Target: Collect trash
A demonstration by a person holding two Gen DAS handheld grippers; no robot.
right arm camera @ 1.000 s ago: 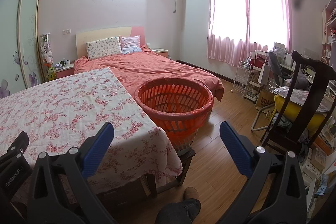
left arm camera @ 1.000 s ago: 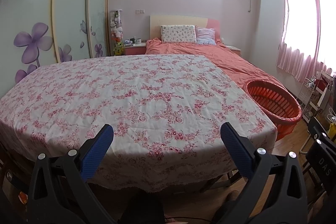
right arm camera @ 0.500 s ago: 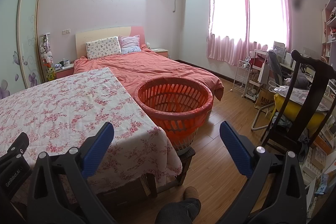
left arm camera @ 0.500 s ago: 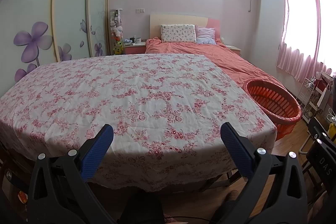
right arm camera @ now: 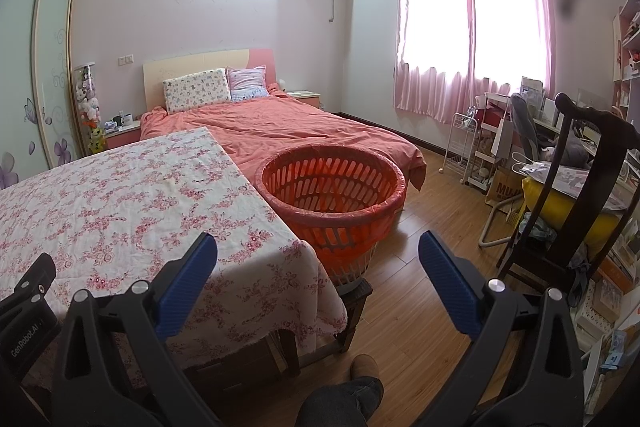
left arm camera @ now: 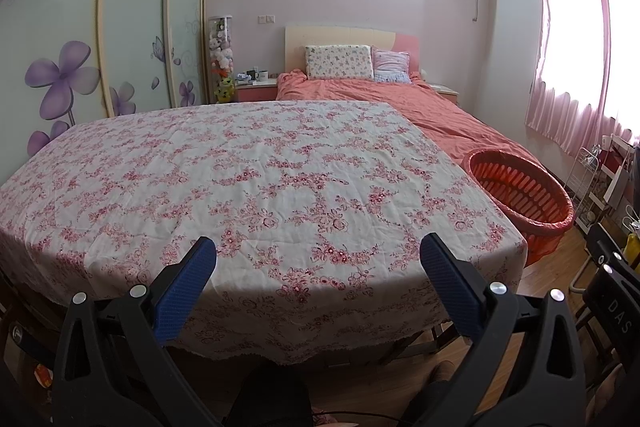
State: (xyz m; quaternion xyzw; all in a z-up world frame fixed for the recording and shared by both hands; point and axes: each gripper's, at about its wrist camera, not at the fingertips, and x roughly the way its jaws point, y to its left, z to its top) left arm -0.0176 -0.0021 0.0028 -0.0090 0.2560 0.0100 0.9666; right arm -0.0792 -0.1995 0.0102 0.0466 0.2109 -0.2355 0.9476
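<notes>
From my left wrist, my left claw hangs over the near edge of the bench, its blue pads spread wide apart and gripping nothing. The flowered cloth lies bare; I can find no trash on it. The risk I judge here is grabbing at the cloth itself: a pad catching a fold near the hanging hem could drag the whole cover off. The orange basket sits just past the bench's right corner, beside the bed.

From my right wrist, my right claw is likewise wide apart and empty, held above the bench corner and the wooden floor. The basket is round, slatted and lined with a thin red bag, and looks empty. It seems perched on a small dark stool, so a careless knock might tip it.
</notes>
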